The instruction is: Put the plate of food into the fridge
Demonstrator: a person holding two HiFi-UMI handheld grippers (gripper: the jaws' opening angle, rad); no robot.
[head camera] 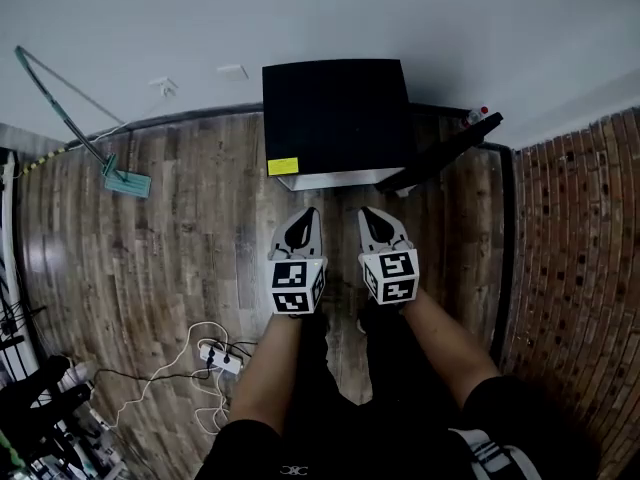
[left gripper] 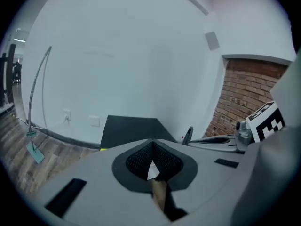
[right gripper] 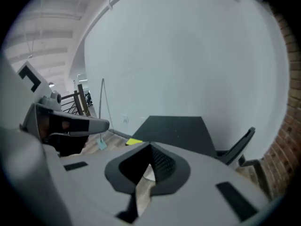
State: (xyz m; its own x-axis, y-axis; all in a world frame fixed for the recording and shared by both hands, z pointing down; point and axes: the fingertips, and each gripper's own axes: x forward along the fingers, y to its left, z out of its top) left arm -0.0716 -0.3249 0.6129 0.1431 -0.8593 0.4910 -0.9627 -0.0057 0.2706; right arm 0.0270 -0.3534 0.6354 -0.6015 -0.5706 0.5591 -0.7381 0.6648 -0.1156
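— What's nearest?
— I see my left gripper (head camera: 308, 216) and right gripper (head camera: 372, 218) side by side, fingers (head camera: 298, 234) closed tight, holding nothing.
— And the fridge (head camera: 335, 108)?
— Beyond them, on the wooden floor (head camera: 190, 238) against the white wall (head camera: 400, 8), its door (head camera: 450, 150) open rightward.

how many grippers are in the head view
2. The left gripper is at centre left and the right gripper just beside it, both shut and empty, in front of the black fridge.

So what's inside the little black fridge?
The fridge is seen from above, so its black top covers the inside: no shelves or food show. Its door stands open, with a red-topped thing at its far end.
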